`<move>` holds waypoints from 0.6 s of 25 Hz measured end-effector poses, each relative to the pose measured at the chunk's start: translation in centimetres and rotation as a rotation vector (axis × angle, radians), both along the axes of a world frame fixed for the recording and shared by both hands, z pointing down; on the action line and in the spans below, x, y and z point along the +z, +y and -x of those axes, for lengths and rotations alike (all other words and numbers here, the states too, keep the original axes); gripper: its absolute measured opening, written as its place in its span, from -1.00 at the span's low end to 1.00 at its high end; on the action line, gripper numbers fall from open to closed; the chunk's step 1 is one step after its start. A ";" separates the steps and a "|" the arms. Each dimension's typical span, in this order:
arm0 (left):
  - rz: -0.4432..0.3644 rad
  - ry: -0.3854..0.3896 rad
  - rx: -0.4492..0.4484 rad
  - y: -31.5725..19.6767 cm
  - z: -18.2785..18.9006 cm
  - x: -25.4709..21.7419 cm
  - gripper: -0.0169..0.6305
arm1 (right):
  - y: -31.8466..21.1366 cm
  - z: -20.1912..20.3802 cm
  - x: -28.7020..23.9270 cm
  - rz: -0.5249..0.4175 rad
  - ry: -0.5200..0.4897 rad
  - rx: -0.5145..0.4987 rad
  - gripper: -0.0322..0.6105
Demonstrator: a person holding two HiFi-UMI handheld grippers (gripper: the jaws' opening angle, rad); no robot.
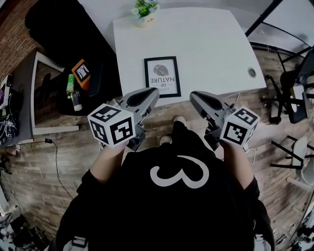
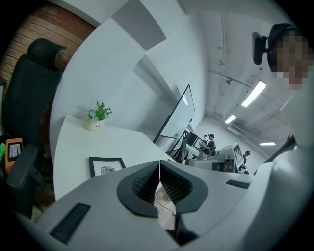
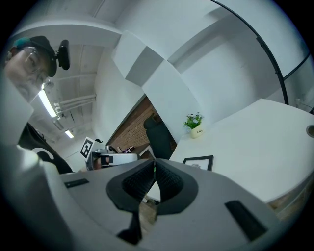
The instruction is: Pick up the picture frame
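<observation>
A black picture frame (image 1: 162, 77) with a fingerprint print lies flat near the front edge of the white table (image 1: 206, 44). It shows small in the left gripper view as the frame (image 2: 105, 165) and in the right gripper view as the frame (image 3: 198, 162). My left gripper (image 1: 153, 93) hovers just short of the table's front edge, left of the frame's near corner, jaws shut and empty. My right gripper (image 1: 194, 96) sits right of the frame's near edge, also shut with nothing in it. Neither touches the frame.
A small potted plant (image 1: 145, 11) stands at the table's far edge. A black office chair (image 1: 68, 34) with an orange item on its armrest is to the left. Black chairs (image 1: 294, 88) crowd the right. A cable hole (image 1: 251, 72) marks the table's right side.
</observation>
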State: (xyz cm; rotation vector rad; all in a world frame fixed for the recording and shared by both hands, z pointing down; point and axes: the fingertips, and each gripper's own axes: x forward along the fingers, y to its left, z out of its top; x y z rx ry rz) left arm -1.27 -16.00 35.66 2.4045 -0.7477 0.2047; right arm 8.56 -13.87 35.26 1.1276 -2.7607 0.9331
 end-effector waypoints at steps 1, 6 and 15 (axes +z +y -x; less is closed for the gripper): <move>0.005 -0.001 -0.008 -0.2 0.2 0.2 -0.90 | -0.3 0.0 0.1 0.004 0.003 0.002 -0.82; 0.032 -0.007 -0.024 -1.6 0.1 1.2 -0.90 | -1.8 -0.3 1.0 0.018 0.041 -0.013 -0.82; 0.070 -0.065 -0.027 -4.9 0.0 3.7 -0.89 | -5.6 -0.4 3.8 0.073 0.048 -0.045 -0.82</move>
